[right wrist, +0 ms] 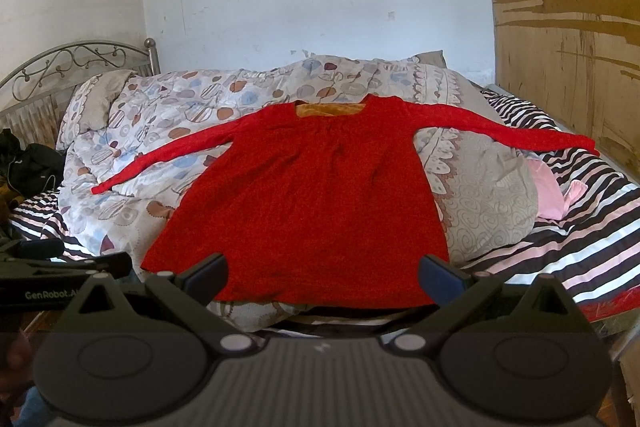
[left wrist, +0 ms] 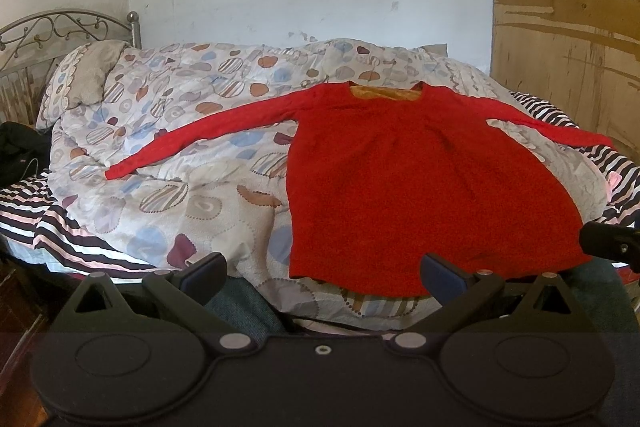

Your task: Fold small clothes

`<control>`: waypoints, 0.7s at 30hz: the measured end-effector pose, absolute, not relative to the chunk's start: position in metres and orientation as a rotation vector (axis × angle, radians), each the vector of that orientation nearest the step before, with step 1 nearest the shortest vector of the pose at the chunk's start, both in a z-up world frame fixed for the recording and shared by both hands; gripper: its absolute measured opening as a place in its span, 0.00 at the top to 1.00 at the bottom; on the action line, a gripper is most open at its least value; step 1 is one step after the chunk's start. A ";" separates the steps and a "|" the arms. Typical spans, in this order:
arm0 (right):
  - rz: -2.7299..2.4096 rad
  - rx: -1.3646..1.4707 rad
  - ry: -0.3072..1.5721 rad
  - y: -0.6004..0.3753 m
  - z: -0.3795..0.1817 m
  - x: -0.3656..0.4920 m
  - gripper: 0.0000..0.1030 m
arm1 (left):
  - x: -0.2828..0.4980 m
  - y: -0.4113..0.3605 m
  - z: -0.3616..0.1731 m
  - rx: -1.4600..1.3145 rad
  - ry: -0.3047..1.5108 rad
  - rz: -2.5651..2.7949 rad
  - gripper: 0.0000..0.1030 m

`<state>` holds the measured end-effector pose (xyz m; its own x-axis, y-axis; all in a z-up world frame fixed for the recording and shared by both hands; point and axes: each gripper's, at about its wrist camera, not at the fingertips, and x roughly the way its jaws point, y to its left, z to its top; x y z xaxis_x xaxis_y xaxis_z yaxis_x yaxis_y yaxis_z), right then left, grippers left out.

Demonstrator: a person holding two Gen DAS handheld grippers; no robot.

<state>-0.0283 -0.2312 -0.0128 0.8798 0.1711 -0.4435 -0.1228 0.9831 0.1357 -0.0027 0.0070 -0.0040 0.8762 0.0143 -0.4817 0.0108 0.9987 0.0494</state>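
A small red long-sleeved top lies flat on a patterned quilt, front up, both sleeves spread out sideways and the hem toward me. It also shows in the right wrist view. My left gripper is open and empty, held just short of the hem's left corner. My right gripper is open and empty, held just short of the middle of the hem. The right gripper's tip shows at the right edge of the left wrist view; the left gripper shows at the left edge of the right wrist view.
The quilt lies on a bed with a striped sheet and a metal headboard at the left. A pillow, dark clothing at the far left, a pink cloth at the right. A white wall behind, a wooden board at right.
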 end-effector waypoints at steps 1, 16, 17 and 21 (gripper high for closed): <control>0.153 0.104 0.471 -0.231 -0.013 -0.028 0.00 | -0.003 0.007 -0.004 0.050 0.503 0.001 0.01; 0.150 0.112 0.480 -0.232 -0.017 -0.029 0.00 | -0.006 0.013 -0.010 0.048 0.509 0.011 0.01; 0.149 0.112 0.480 -0.232 -0.017 -0.029 0.00 | -0.006 0.014 -0.010 0.047 0.510 0.012 0.01; 0.150 0.115 0.480 -0.233 -0.017 -0.029 0.00 | -0.005 0.013 -0.010 0.045 0.519 0.016 0.01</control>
<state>-0.0286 -0.2331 -0.0171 0.8765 0.1707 -0.4501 -0.1167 0.9825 0.1453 -0.0047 0.0131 -0.0103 0.8684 0.0268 -0.4951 -0.0041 0.9989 0.0470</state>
